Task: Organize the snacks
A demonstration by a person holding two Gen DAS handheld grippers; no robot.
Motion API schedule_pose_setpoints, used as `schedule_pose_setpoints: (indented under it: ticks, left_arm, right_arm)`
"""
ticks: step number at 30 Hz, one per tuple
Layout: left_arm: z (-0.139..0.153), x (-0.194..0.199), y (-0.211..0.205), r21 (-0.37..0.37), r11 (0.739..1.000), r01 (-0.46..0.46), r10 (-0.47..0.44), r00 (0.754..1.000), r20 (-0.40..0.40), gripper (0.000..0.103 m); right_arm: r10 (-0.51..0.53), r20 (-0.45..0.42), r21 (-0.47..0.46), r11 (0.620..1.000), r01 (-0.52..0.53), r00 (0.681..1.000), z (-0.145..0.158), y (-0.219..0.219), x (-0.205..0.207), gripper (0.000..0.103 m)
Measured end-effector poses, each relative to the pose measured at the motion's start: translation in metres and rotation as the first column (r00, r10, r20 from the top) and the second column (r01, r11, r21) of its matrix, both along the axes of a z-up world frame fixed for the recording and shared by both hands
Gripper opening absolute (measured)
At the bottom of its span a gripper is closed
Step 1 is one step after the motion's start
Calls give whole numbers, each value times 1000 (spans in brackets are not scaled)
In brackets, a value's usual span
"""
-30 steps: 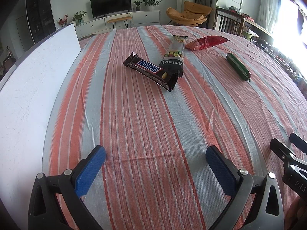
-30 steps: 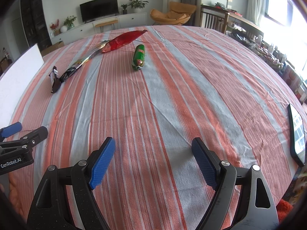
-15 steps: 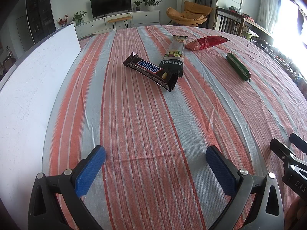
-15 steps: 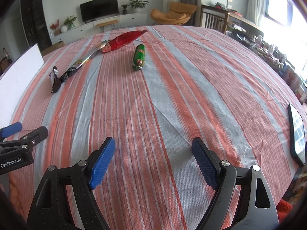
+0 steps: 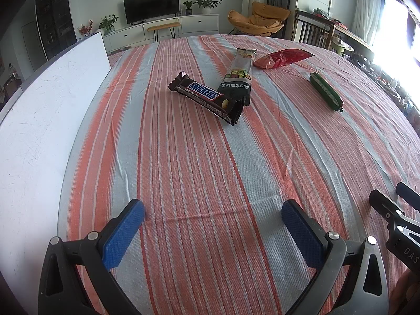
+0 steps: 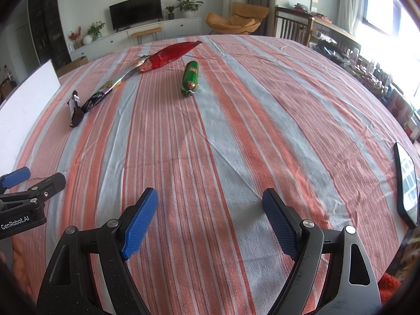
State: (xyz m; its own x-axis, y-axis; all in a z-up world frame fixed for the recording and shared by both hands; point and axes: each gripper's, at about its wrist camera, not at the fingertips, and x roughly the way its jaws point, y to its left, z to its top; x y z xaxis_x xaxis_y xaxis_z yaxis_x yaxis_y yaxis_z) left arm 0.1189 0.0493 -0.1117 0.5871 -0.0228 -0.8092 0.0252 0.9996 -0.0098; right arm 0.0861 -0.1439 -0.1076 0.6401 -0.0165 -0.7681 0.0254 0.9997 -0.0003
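Well ahead of spread fingers (image 5: 123, 233), Snickers bar (image 5: 204, 95), untouched

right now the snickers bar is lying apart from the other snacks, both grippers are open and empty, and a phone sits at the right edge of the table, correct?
Not quite. In the left wrist view the Snickers bar is not apart: its end overlaps the long Astavt packet. The rest holds: the left gripper and right gripper are open and empty, and the phone lies at the table's right edge.

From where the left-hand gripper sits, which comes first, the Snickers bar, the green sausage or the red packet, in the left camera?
From the left gripper:
1. Snickers bar, ahead, near the middle of the cloth.
2. Green sausage, farther off to the right.
3. Red packet, farthest, toward the table's far edge.
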Motion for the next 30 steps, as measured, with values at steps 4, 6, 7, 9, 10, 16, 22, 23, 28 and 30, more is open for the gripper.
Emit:
schedule_pose_setpoints:
  ticks: [4,6,7,9,10,16,22,23,28,30]
  left_arm:
    - [0,0,0,0,1000,0,0,1000,0,103]
    - [0,0,0,-1,1000,2,-2,1000,0,103]
    - [0,0,0,-2,1000,3,-3,1000,0,103]
    - [1,0,2,-8,1000,7,-7,1000,-2,103]
    - [1,0,3,-11,1000,7,-7,1000,-11,103]
    - [25,18,27,-204,976,-80,73,996,-41,103]
    - [41,92,41,-242,947,-213,197,976,-89,96]
    - [36,103,41,-236,945,-226,205,973,-109,93]
    - [14,133,29,-165,959,-229,207,968,-142,75]
    - [15,134,24,-119,970,-211,198,973,-118,51]
  right_arm:
    - [0,0,1,1000,0,1000,0,0,0,85]
    - [0,0,1,1000,0,1000,0,0,0,85]
    - [0,0,1,1000,0,1000,0,0,0,85]
    - [1,0,2,1000,-1,1000,0,0,0,85]
    - [1,0,3,1000,-1,1000,0,0,0,85]
    - [1,0,3,1000,-1,1000,1,0,-1,85]
    - [3,0,5,1000,-3,1000,1,0,-1,85]
    - [3,0,6,1000,-3,1000,1,0,-1,85]
    - [2,0,6,1000,-2,1000,1,0,-1,85]
    - [2,0,6,1000,-2,1000,1,0,-1,85]
